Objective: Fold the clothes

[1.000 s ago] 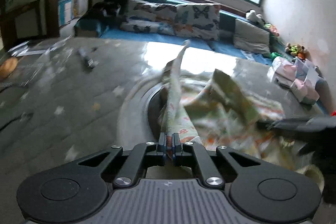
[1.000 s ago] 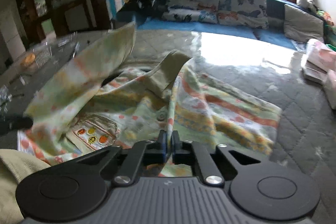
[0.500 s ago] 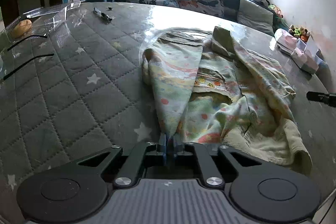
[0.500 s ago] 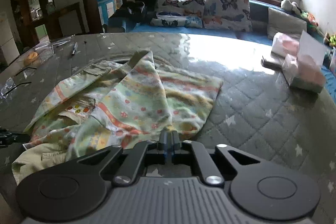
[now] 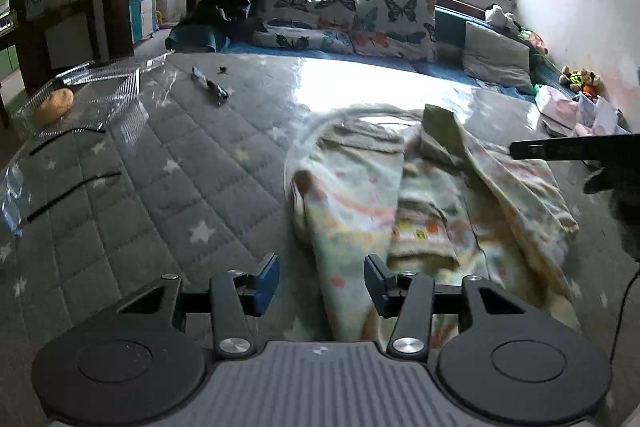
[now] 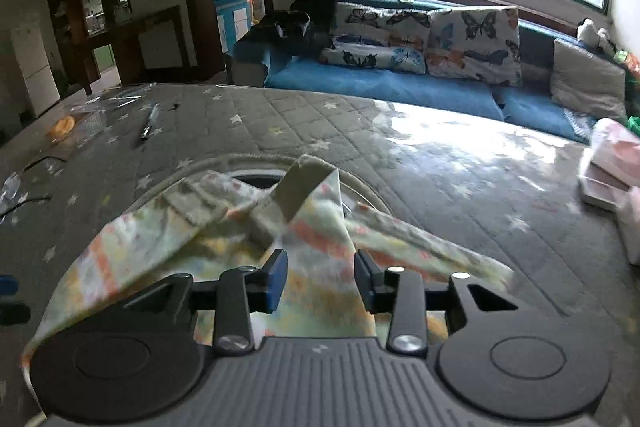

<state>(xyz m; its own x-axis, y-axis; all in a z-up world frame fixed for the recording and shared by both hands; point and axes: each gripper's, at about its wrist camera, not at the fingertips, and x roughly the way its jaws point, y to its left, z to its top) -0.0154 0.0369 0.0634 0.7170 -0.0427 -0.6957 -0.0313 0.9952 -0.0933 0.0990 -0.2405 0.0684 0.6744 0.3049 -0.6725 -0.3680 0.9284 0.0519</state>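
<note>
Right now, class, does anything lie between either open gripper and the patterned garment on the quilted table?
Nothing visible does. The left gripper and right gripper both stand open directly over the garment.

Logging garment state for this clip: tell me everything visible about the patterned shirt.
The shirt is soft pale-green fabric with orange stripes and small prints, plus a plain collar and a patch pocket. It lies crumpled on the grey quilted table, both sides folded inward. Both grippers are open just above its near edge, not gripping it.
</note>
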